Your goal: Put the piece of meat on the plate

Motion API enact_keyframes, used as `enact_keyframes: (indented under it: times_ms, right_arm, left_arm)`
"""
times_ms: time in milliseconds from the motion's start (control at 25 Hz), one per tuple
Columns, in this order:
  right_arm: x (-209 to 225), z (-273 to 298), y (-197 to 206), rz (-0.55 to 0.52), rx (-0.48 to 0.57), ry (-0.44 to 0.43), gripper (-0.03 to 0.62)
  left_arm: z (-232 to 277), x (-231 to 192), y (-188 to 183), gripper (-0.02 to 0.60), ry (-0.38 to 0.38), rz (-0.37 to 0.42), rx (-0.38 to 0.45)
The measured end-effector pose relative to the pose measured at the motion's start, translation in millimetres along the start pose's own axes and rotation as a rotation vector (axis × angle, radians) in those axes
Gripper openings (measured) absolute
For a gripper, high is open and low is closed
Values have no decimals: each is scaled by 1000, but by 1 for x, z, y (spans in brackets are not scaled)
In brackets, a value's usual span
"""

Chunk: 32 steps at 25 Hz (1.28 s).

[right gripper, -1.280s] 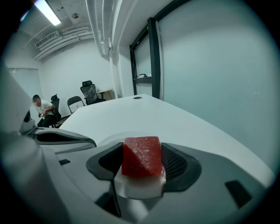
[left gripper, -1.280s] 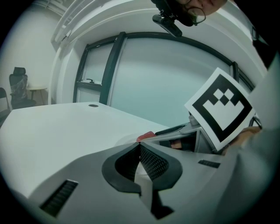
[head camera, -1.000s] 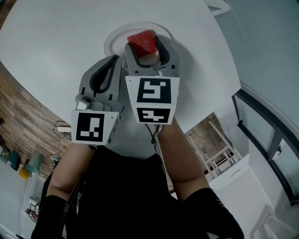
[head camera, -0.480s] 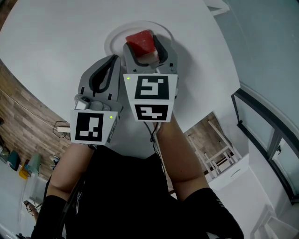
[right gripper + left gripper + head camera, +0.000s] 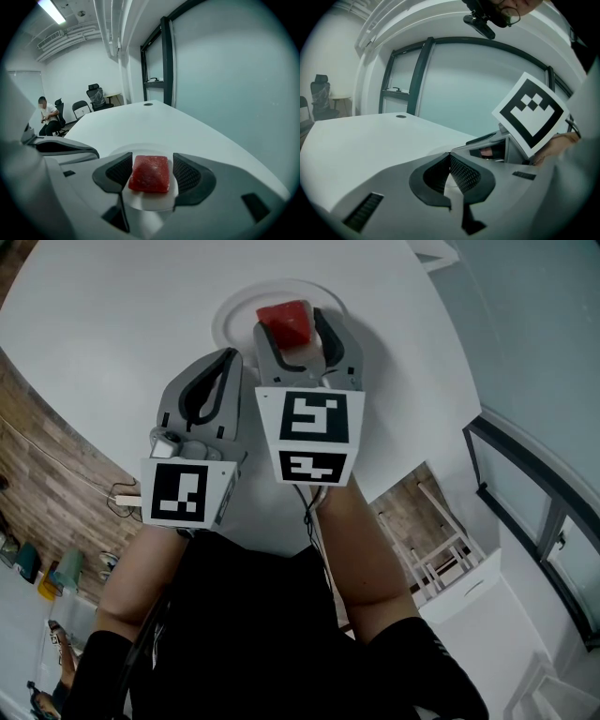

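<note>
We note the right tongs [image 5: 151, 161] released, jaws apart on either side of the piece of meat [image 5: 149, 174]; meat lies flat on the white plate [image 5: 123, 151] on the surface [image 5: 112, 315]; left tongs [image 5: 450, 158] clenched together, just beside the right.

No legible text or numbers

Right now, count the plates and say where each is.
1. The plate lies on the white table below the right gripper, with the piece of meat on it.
</note>
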State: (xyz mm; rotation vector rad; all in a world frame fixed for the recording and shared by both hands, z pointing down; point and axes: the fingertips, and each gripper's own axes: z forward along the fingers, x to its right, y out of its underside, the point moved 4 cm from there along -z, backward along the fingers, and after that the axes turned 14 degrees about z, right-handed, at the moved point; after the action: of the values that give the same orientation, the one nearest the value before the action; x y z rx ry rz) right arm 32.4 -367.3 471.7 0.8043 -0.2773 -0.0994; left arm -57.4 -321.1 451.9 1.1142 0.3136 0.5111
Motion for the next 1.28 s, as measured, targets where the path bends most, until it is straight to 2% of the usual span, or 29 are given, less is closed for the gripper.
enact_keyframes:
  times_ms: [240,280,520,680,920,1280]
  right_arm:
    - [-1,-22,-15,12,68,-25,266]
    - [0,-27,-18,19,87,-26,208]
    - [1,-59,-38,58,180,-23,113]
    - [6,-82,-50,60,251,9,5]
    - [1,-117,-59,75,357,-27,5]
    - [-15,-176,-63,55,459,-57,5]
  left_arm:
    - [-5,3,-21,3,1,26,40]
    - [-6,5,-25,3,2,29,49]
    - [-18,9,-52,3,-2,60,89]
    - [-26,14,-70,3,-1,84,118]
    - [-39,26,-90,3,6,123,165]
    - [-73,48,-118,3,8,168,233]
